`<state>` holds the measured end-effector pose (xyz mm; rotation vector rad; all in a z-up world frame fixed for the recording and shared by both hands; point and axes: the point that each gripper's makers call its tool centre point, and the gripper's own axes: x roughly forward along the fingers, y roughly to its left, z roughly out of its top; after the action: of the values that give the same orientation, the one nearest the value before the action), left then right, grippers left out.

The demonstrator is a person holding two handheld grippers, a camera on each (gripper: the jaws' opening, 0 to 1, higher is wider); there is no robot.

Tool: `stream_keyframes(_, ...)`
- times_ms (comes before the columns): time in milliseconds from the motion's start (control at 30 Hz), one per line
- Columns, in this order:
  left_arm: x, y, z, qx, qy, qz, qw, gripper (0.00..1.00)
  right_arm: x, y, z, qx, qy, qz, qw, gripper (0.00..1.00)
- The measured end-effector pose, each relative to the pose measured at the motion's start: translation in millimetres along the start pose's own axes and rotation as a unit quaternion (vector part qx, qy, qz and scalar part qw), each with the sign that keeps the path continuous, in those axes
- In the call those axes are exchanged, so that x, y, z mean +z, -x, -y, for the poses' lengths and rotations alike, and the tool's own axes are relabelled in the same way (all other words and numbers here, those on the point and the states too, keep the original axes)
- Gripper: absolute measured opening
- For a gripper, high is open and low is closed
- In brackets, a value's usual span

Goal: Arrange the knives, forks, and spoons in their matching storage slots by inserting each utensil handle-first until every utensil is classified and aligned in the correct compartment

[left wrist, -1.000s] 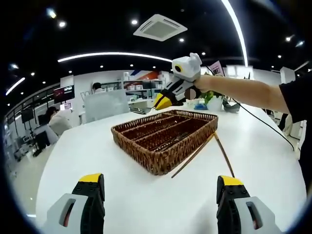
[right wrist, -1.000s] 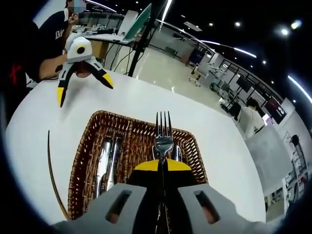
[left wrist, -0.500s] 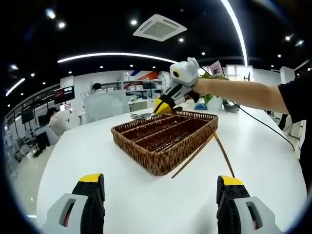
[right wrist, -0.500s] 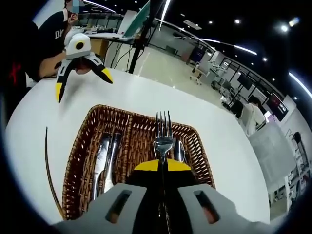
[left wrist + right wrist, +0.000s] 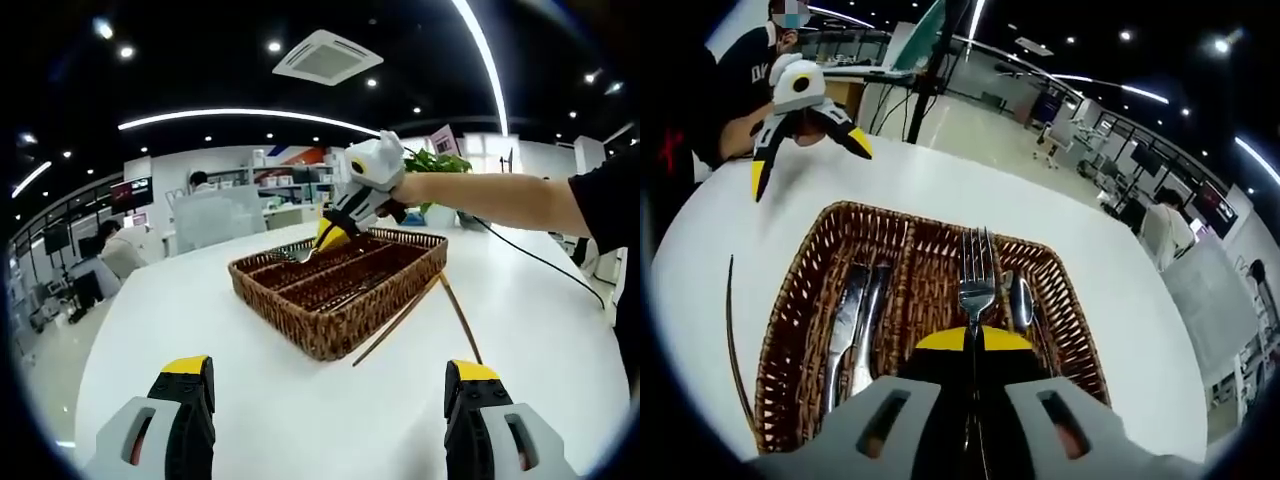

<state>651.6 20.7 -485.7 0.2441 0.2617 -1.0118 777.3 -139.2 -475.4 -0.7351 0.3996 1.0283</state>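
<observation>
A brown wicker tray (image 5: 322, 338) with three long compartments sits on the white table. My right gripper (image 5: 973, 341) is shut on a silver fork (image 5: 977, 272), tines pointing forward, held low over the tray's (image 5: 788, 318) middle compartment. Two knives (image 5: 852, 322) lie in the left compartment and a spoon (image 5: 1021, 300) in the right one. In the left gripper view the right gripper (image 5: 327, 236) dips its tip into the far end of the tray, the fork (image 5: 291, 255) sticking out to the left. My left gripper (image 5: 328, 372) hovers open over the near table, also seen as the left gripper (image 5: 805, 130) past the tray.
Two thin brown chopsticks (image 5: 425, 301) lie on the table against the tray's right side, one chopstick (image 5: 730, 335) curving along its left in the right gripper view. A person's forearm (image 5: 490, 190) reaches across from the right. Potted plant (image 5: 435, 165) stands behind the tray.
The right gripper has come down and forward with the fork, from above the tray's far rim to low inside the tray. The left gripper has stayed put and open.
</observation>
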Motion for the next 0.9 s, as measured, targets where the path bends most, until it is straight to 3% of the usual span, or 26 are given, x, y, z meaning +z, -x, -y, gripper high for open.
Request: stream_keyframes(900, 0.0, 1, -2.9, 0.002, 0.001, 0.001, 1.0000, 1.00, -21.3, -23, -8, 0.040, -0.035, -0.010, 0.9985, 0.00)
